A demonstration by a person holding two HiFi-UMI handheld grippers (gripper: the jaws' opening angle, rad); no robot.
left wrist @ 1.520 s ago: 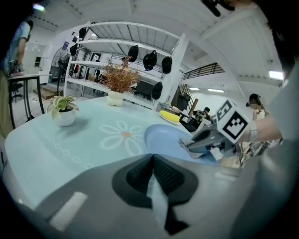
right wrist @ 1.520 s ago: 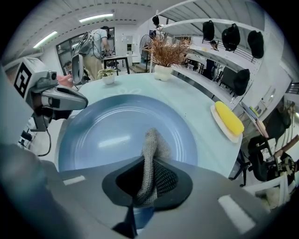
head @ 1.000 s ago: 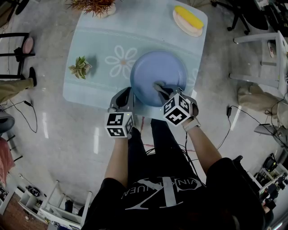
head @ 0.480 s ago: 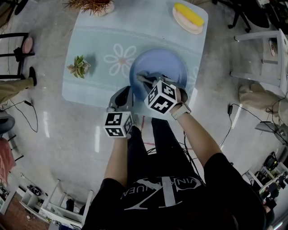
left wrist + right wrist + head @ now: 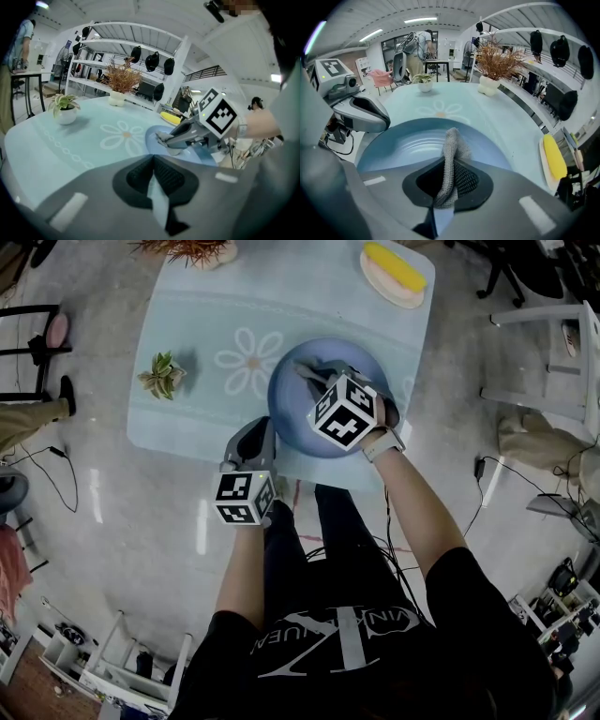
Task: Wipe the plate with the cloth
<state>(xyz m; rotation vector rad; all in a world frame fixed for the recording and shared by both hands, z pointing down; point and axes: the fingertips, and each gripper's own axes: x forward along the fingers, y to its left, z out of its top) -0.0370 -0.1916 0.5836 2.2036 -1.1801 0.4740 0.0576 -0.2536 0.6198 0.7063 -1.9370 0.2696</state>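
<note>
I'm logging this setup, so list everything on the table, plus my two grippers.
Table: one, pale blue, flower print.
Plate: one, blue, table's near side.
Cloth: one, grey, over the plate.
Small plant: one, green, table's left.
Dried plant: one, brown, far edge.
Dish: one, pale, far right corner, holding a yellow item.
Left gripper: one, grey, shut, beside the plate.
Right gripper: one, grey, over plate, shut on cloth.

Left gripper point(image 5: 257, 432) sits near the body, jaws pressed together with nothing between them, forearm point(image 5: 246, 568) tucked in close. Right gripper point(image 5: 321, 381) reaches farther forward on an outstretched arm point(image 5: 417, 512), angled leftward, jaws clamped tight on the grey cloth point(image 5: 451, 145).
</note>
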